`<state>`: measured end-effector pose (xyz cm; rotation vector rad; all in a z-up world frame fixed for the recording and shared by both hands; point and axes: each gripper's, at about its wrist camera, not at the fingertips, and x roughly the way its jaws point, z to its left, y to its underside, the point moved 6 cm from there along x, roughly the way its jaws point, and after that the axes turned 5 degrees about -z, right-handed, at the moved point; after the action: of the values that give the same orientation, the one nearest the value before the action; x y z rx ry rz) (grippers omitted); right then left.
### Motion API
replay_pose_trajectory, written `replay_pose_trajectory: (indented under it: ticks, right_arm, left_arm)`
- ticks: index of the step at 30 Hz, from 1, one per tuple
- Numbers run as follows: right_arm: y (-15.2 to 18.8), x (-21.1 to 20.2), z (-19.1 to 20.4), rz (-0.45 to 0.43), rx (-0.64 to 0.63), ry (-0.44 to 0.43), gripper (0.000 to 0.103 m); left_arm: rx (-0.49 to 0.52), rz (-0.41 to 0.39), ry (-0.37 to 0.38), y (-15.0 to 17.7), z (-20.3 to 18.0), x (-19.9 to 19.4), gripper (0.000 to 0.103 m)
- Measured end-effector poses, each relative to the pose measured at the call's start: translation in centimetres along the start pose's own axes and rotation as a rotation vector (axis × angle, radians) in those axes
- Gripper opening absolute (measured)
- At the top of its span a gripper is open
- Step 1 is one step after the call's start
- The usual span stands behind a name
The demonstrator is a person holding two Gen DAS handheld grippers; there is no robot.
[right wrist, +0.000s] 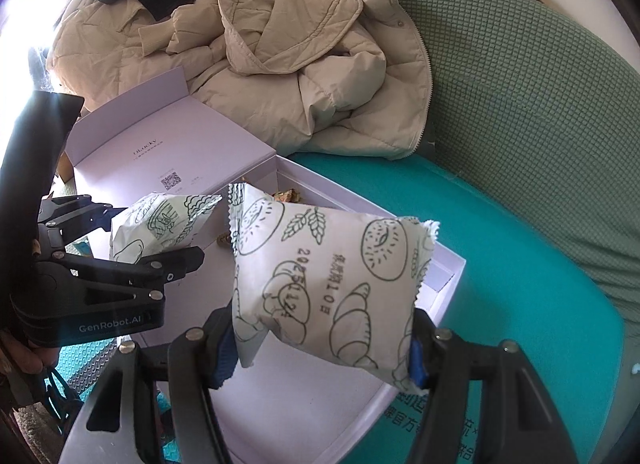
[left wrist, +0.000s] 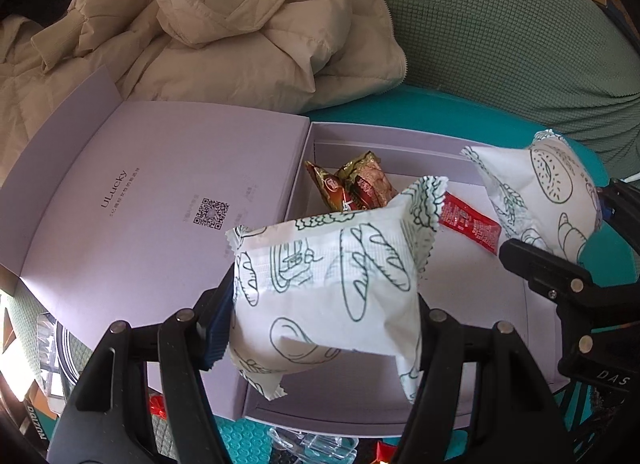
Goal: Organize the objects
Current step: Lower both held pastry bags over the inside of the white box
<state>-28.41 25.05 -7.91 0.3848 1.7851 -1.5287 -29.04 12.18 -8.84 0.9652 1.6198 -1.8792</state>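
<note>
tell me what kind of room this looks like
Probably a living room at home: a green textured sofa with a cream puffer jacket dumped on it, and an open lilac gift box of snacks on a teal surface.

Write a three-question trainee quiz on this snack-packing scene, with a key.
1. True or false: both grippers hold a white bread packet.
2. Where do the red and gold snack packets lie? A) on the beige jacket B) in the far end of the lilac box C) on the open lid
3. Fill in: the box lid is ____ (open/closed).

Key
1. True: the left gripper clamps the left bread packet, the right gripper the right bread packet.
2. B: the snack packets lie in the lilac box, not on the beige jacket.
3. Open: the lid lies flat beside it.
</note>
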Motion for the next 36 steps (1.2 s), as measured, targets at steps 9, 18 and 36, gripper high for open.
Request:
replay_pose_trajectory:
  ticks: [9,18,36]
  right_arm:
    - [-0.8,2.6,-0.5,0.018,0.006,-0.005,0.065]
    - [-0.9,4.0,-1.1,0.044,-0.037,-0.015,0.065]
    - [0.7,5.6,-1.9,0.117,-0.024,-0.027,0.067]
  left_arm:
    - [0.009,-0.026,-0.001,-0.9,0.3,0.7,0.064]
    - [0.069,-0.055,-0.029,-1.3,-0.7,1.5,0.065]
    - [0.1,-0.073,-0.037,-1.2,-1.9,1.7,0.066]
